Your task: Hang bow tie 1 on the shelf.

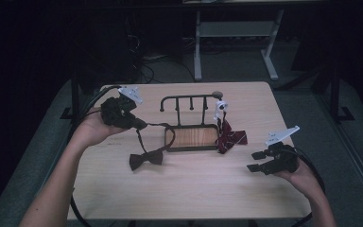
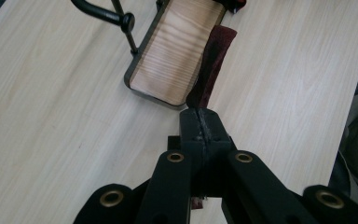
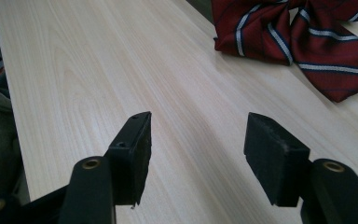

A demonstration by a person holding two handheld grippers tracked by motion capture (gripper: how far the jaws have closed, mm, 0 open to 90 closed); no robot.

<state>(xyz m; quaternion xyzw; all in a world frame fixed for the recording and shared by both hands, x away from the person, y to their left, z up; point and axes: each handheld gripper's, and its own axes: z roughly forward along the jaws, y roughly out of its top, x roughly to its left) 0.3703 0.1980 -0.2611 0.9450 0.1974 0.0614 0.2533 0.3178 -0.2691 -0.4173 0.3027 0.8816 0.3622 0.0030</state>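
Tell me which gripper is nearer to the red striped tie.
Right. The right gripper hangs open just short of the red striped tie, with bare table between. The left gripper is across the tray, shut on the dark bow tie's strap.

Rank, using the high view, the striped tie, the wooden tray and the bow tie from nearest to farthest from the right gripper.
From the right gripper:
1. Striped tie, up and left of it, against the tray's right end.
2. Wooden tray, mid-table, beyond the tie.
3. Bow tie, farthest, on the table's left half.
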